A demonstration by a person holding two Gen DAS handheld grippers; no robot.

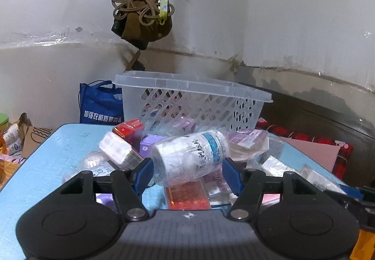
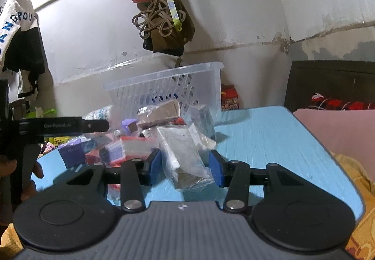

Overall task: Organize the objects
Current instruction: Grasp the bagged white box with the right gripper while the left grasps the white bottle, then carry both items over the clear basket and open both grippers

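Fingers of the left gripper stand wide, one each side of a wrapped bottle lying on its side atop the pile. Both pads look to touch or nearly touch its ends; firm grip unconfirmed. Basket sits at 12 o'clock behind the pile, on the blue tabletop. Judgement: close on the bottle's hard body, not the loose film, then lift clear of the red box beneath before swinging to the basket.

Right view: right gripper fingers parted around a clear-bagged packet, gaps either side, nothing held. Basket at 12 o'clock. Bag is slippery, so squeeze the box inside; left gripper's arm crosses at 9 o'clock, so keep clear.
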